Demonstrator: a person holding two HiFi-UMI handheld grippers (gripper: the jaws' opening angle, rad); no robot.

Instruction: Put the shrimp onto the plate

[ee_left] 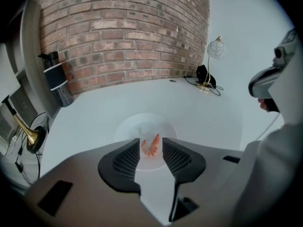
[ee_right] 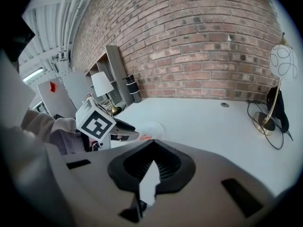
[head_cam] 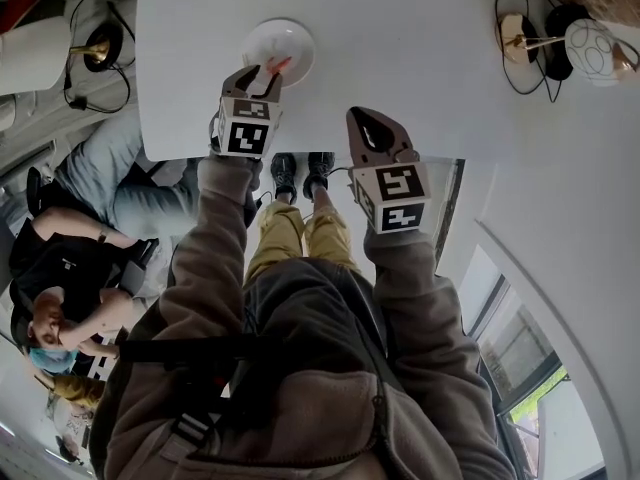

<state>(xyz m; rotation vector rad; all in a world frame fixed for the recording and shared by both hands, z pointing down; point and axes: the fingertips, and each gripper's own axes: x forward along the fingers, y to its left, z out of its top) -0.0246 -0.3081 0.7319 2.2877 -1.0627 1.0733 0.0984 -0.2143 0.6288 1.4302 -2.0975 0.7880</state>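
An orange shrimp [ee_left: 150, 145] sits between the tips of my left gripper [ee_left: 151, 148], whose jaws stand close on either side of it, just over the near part of the round white plate [ee_left: 142, 123]. In the head view the left gripper [head_cam: 262, 74] reaches to the plate [head_cam: 280, 40] on the white table [head_cam: 420, 58], with the shrimp [head_cam: 280, 65] at its tip. My right gripper [head_cam: 366, 120] hovers near the table's front edge, right of the plate. Its jaws meet at the tip with nothing in them [ee_right: 151, 145]. The right gripper view also shows the left gripper [ee_right: 124, 130] at the plate [ee_right: 155, 126].
A globe lamp [head_cam: 592, 46] with black cables stands at the table's far right. A black bottle [ee_left: 57, 79] stands by the brick wall at the back left. A brass lamp [head_cam: 98, 48] sits off the left edge. A seated person [head_cam: 70, 298] is at the left.
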